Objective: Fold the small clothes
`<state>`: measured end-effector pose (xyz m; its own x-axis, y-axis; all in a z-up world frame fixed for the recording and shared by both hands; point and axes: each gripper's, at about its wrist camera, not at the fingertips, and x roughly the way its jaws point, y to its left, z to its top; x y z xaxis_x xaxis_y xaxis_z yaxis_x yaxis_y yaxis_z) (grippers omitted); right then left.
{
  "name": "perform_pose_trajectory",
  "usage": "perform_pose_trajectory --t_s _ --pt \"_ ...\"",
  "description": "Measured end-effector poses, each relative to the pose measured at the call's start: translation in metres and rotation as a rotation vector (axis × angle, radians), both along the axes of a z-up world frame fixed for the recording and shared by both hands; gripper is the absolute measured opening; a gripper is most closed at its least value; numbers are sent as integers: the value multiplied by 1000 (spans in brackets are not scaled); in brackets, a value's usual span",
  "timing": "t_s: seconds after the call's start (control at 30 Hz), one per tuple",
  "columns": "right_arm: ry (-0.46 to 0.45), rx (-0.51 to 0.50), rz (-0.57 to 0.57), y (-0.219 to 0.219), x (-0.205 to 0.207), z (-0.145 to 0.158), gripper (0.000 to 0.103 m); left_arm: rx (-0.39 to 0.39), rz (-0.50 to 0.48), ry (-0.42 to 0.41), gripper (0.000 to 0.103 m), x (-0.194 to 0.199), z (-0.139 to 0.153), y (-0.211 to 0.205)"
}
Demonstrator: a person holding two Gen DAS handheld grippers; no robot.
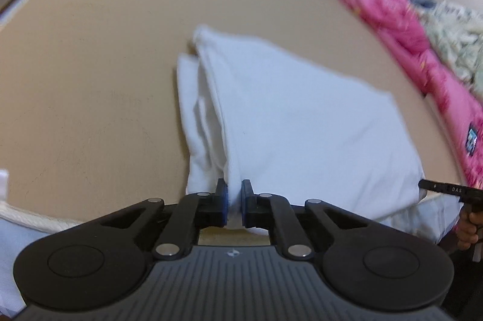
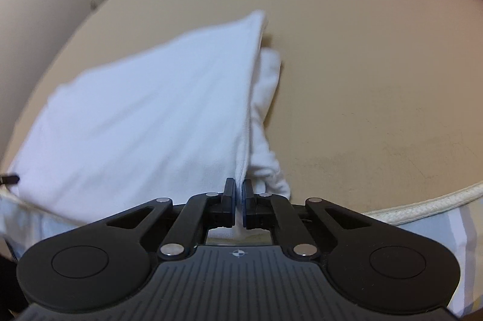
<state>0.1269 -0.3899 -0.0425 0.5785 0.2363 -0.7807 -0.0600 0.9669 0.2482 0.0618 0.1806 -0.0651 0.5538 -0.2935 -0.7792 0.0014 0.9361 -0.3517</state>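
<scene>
A: The white garment is seen lying on the tan surface, near the front edge, and it is gripped at both near corners. The left gripper is pinched narrow on a bunched edge of cloth, which is caught between the blue pads.

B: The same is shown from the other side. The right gripper is clamped nearly flat, and a thin edge of the white garment is held between its jaws.

A: A flat upper layer is visible, with a second layer tucked under it along one side. At least one fold is judged to be done already.

B: Agreed. The upper panel is stretched smooth between the two grips, and a rumpled underlayer is left showing beside the right-hand edge.

A: So the job is reckoned to be partway through. A further fold is probably called for, the near edge being carried toward the far one.

B: And the loose underlayer would need to be squared up, or an untidy bundle is risked.

A: More clothing is waiting, too: a pink garment is heaped at the far right of the surface, untouched.

B: Whether other pieces are folded elsewhere cannot be told; much of the picture is blurred.
</scene>
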Motion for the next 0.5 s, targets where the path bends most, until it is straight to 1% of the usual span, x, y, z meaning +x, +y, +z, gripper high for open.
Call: perform_pose_trajectory --t_s 0.07,0.1,0.13,0.2,0.27,0.3,0.33,0.37,0.4,0.43,0.47,0.5 --pt "-67 84 -55 -10 -14 14 3 -40 36 -35 8 -13 11 10" --pt "-80 127 -85 -17 -18 19 3 -35 54 -28 8 -20 12 13" --pt "-66 151 -117 -22 -20 18 3 -21 68 -2 8 -23 7 14" --pt "16 124 -153 -23 -17 3 3 23 94 101 9 -20 -10 12" --pt "112 58 -168 -17 -10 -16 4 72 93 171 9 -15 -22 9" --pt "127 34 -173 -15 -7 -19 7 88 92 163 10 -13 -20 10" --pt "119 12 -180 -12 -7 -18 13 97 109 117 10 -14 -14 11" --pt "97 -12 -190 -11 -6 -14 16 97 117 67 10 -15 -5 11" --pt "43 -62 -215 -10 -8 -6 24 85 112 6 10 -15 5 10" --pt "-13 -113 -239 -8 -11 2 30 55 99 -51 11 -16 13 9" --pt "-64 -139 -250 -7 -12 9 31 20 85 -80 11 -15 17 7" --pt "-105 -132 -251 -8 -13 14 31 -4 70 -86 11 -13 18 3"
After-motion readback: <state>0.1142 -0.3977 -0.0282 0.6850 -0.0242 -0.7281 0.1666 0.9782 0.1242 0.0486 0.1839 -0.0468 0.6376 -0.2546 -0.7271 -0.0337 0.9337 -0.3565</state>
